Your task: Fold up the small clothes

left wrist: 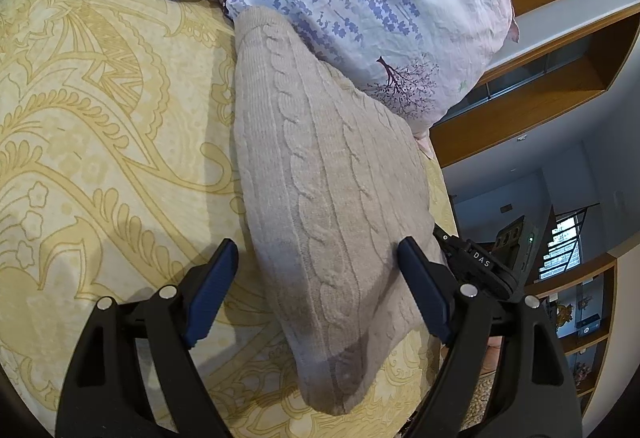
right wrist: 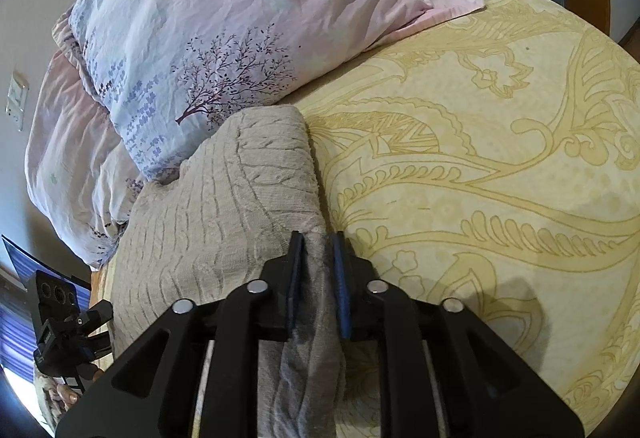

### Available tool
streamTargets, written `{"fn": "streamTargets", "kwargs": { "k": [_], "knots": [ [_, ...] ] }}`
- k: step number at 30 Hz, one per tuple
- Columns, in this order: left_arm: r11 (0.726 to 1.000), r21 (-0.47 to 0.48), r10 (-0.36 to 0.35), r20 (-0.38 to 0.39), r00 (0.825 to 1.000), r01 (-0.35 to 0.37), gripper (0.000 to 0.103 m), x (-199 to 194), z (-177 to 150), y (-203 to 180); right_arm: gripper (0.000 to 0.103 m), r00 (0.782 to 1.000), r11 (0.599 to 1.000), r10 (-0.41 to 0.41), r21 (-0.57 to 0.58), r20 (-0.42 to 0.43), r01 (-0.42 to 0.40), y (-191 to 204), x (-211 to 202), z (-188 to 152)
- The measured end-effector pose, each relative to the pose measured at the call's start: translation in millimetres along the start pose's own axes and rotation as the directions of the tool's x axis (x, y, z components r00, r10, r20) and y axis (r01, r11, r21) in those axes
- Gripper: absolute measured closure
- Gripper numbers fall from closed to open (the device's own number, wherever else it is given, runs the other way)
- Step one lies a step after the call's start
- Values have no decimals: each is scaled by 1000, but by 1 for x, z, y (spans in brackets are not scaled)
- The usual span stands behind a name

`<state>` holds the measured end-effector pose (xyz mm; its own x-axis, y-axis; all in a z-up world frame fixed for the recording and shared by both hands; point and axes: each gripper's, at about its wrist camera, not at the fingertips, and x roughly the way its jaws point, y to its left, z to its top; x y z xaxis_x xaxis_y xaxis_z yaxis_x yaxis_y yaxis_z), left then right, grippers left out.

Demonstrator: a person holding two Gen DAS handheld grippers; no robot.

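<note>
A beige cable-knit sweater [left wrist: 320, 174] lies folded on the yellow patterned bedspread [left wrist: 100, 142], its far end against a floral pillow. My left gripper [left wrist: 316, 262] is open, its blue-padded fingers spread either side of the sweater's near part. The right gripper also shows in the left wrist view [left wrist: 476, 258], at the sweater's right edge. In the right wrist view my right gripper [right wrist: 318, 250] is shut on the sweater's [right wrist: 224, 198] folded edge, with fabric pinched between the pads. The left gripper shows in that view at the far left [right wrist: 86, 322].
Two floral pillows [right wrist: 208, 34] lie at the head of the bed, touching the sweater. The bedspread [right wrist: 480, 178] spreads to the right. A wooden headboard and shelves [left wrist: 560, 86] stand beyond the bed's edge.
</note>
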<state>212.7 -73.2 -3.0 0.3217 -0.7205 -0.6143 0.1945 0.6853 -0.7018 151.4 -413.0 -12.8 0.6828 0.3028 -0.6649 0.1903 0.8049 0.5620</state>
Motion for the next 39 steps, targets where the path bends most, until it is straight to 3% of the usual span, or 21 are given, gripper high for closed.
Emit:
{"fn": "streamTargets", "kwargs": {
  "k": [8, 11, 12, 13, 24, 32, 39],
  "knots": [
    [1000, -14, -11, 3, 1000, 11, 18, 0, 8, 1, 64, 999, 999, 7, 44, 48, -9, -1, -26, 13],
    [999, -30, -26, 0, 1000, 26, 18, 1, 12, 2, 46, 999, 997, 38, 65, 28, -40, -1, -26, 21],
    [999, -35, -29, -1, 1000, 29, 18, 3, 14, 2, 36, 999, 996, 49, 79, 11, -50, -1, -24, 23],
    [999, -39, -31, 0, 1000, 31, 18, 3, 15, 2, 33, 998, 994, 66, 93, -5, -65, -1, -20, 26],
    [996, -74, -50, -22, 999, 48, 18, 15, 25, 5, 33, 978, 986, 135, 120, -160, -116, 1, 19, 31],
    [996, -73, -57, -18, 998, 55, 19, 15, 24, 6, 34, 954, 975, 215, 110, -209, -195, 7, 32, 27],
    [996, -76, -55, -16, 998, 54, 25, 19, 27, 4, 42, 936, 965, 262, 99, -237, -245, 11, 34, 23]
  ]
}}
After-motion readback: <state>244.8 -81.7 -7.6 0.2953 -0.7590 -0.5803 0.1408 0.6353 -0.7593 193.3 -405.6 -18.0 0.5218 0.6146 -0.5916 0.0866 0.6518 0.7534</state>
